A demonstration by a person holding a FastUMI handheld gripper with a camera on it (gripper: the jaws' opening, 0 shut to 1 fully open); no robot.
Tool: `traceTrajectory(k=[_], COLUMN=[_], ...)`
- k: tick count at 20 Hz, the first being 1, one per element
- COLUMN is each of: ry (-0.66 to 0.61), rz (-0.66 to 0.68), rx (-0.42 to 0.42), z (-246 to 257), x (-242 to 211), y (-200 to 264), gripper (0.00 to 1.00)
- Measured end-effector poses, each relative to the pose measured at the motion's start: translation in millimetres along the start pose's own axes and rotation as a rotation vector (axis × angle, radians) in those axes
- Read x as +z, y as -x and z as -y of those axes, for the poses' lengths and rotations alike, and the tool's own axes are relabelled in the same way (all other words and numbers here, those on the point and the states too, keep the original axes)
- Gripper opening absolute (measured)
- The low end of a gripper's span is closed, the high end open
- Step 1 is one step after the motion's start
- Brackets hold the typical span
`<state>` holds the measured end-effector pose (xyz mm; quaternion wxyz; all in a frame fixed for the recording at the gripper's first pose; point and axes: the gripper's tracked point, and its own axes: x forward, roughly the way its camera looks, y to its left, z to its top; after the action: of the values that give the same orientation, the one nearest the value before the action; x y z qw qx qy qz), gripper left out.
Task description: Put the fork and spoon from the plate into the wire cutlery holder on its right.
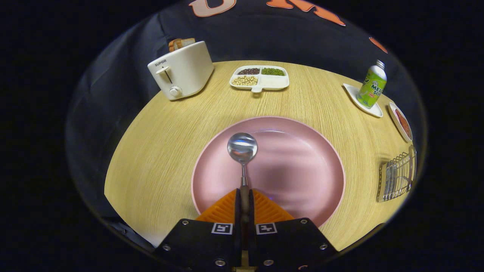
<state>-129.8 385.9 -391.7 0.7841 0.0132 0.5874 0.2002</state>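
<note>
Spoon [242, 148] x1, clamped in tool [244, 200], over plate [302, 170]

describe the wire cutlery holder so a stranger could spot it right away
Start at the big pink plate in the middle of the wooden table, where the fingers pinch a spoon handle. Look right of the plate, near the table's edge. The cutlery holder is the only metal wire basket, unlike the white dishes beyond it.
</note>
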Motion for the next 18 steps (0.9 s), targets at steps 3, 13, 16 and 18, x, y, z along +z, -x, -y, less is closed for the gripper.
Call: traceTrajectory(k=[3,13,16,18], ry=[-0.040,-0.134,-0.151,-0.183], rz=[0.041,0.162,0.156,0.134], rx=[-0.001,-0.145,-0.219,-0.242], z=[11.4,112.6,147.9,166.5], x=[11.2,28.3,22.6,15.9], y=[10.5,85.6,106.6,119.8], gripper=[0.07,0.07,0.07,0.07])
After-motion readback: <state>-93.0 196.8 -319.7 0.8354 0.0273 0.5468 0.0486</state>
